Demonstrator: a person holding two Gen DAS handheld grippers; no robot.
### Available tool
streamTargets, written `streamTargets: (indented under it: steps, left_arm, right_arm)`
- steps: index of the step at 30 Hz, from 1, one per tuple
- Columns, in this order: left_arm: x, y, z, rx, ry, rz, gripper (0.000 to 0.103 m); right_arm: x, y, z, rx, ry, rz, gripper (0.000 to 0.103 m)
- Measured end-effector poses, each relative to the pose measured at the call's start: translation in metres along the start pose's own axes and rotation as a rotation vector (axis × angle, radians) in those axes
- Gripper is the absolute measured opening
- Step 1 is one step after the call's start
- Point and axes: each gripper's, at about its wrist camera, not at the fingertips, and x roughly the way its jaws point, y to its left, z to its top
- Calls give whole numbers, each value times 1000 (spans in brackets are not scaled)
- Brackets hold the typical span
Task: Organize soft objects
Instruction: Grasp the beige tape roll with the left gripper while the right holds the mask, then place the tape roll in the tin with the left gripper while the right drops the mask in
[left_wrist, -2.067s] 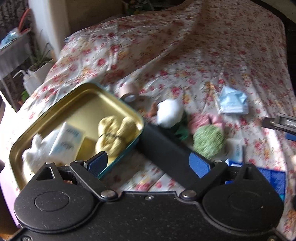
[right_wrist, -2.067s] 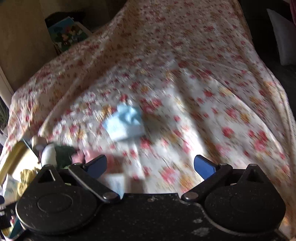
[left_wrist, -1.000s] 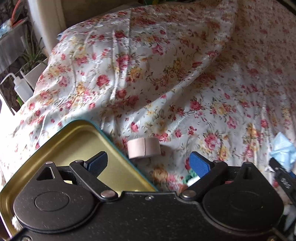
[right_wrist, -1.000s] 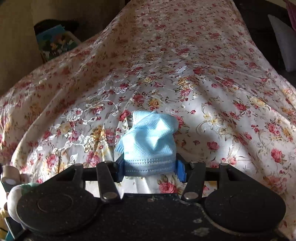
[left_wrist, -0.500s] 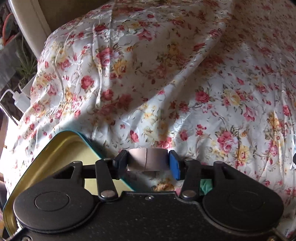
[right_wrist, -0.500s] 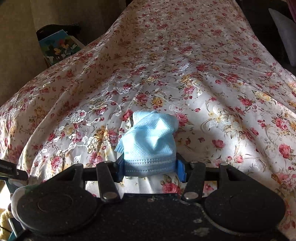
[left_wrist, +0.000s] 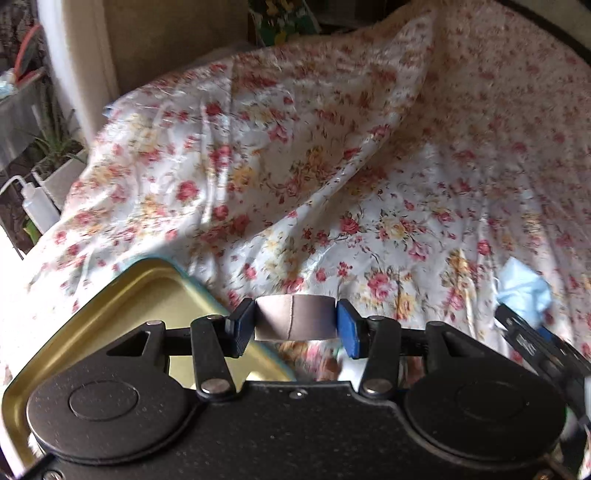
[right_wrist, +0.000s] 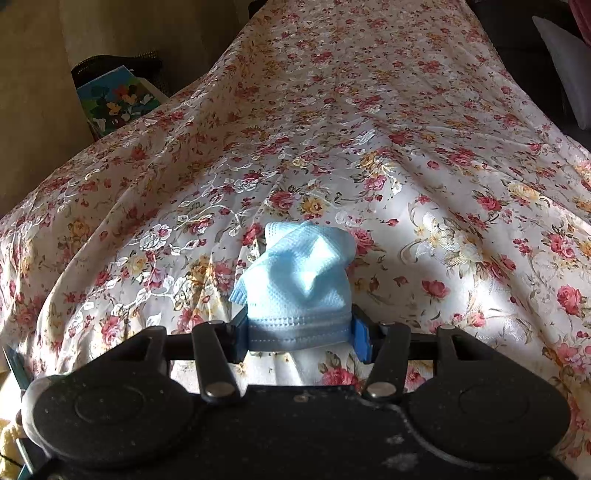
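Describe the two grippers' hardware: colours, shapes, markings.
Both match. Left gripper: black speckled body, two round raised discs, black linkage bars with silver rivets, blue pads on the fingers. Right gripper: same build, dustier, pale smudges on the body. No cables, hands or sleeves in view.

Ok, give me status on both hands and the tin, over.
Left gripper shut on tape roll, beside the open tin. Right gripper shut on blue face mask over the floral cloth. Nothing in the way.
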Motion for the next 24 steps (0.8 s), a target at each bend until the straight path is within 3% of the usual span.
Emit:
streamTargets:
  steps: [10,13,19,24]
  left_arm:
    - [-79,68,-59,-112,-53,86,47]
    - [-94,91,-77,-166,-60,123,47]
    - [-107,134,-105,-282,-38,128,47]
    - [-110,165,-116,-354,-42,138,47]
  right_arm:
    - [-4,4,2,-17,-19,-25,52]
    - [-7,6,5,-24,-26,-41,52]
    - [-29,21,14,-91,-9,-65,51]
    - [-77,42,28,-124,41,43,51]
